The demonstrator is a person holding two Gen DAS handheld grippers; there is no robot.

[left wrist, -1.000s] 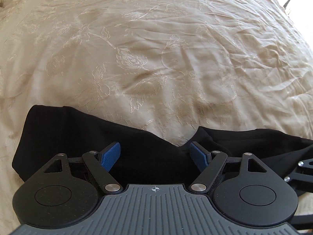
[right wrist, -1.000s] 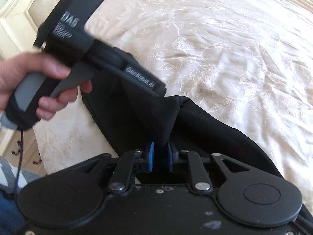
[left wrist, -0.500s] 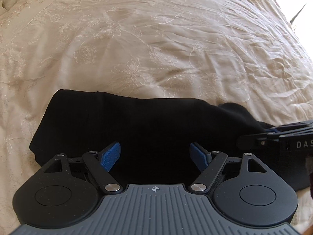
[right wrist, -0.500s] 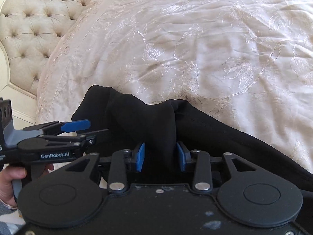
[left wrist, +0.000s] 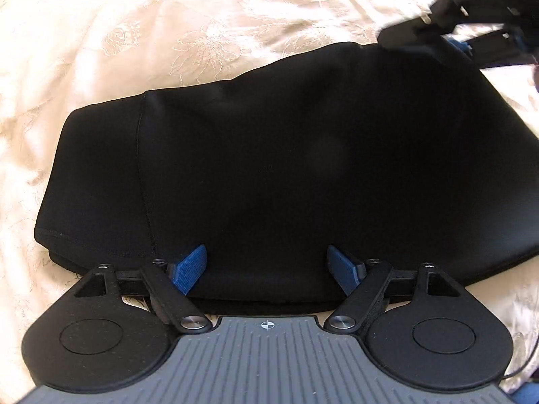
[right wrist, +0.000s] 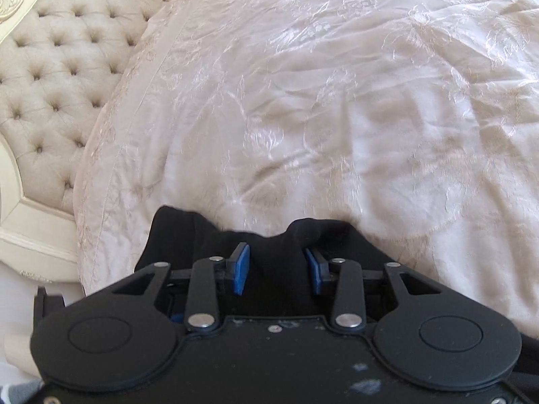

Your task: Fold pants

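Observation:
The black pants (left wrist: 286, 168) lie folded in a thick flat bundle on the cream bedspread (left wrist: 202, 17). My left gripper (left wrist: 267, 266) is open, low over the bundle's near edge, its blue pads (left wrist: 188, 266) spread wide and holding nothing. In the right wrist view a fold of the pants (right wrist: 276, 262) bulges up between the parted blue pads (right wrist: 241, 267) of my right gripper (right wrist: 276, 267), which is open. The right gripper also shows at the top right of the left wrist view (left wrist: 465, 33), at the bundle's far right corner.
The embroidered cream bedspread (right wrist: 337, 101) spreads wide beyond the pants. A tufted cream headboard (right wrist: 60, 67) with a carved frame stands at the left. The bed's edge drops off at the lower left in the right wrist view.
My right gripper opened and let go of the pants fold. My left gripper dropped closer over the bundle. The pants went from a loose long shape to a compact folded bundle.

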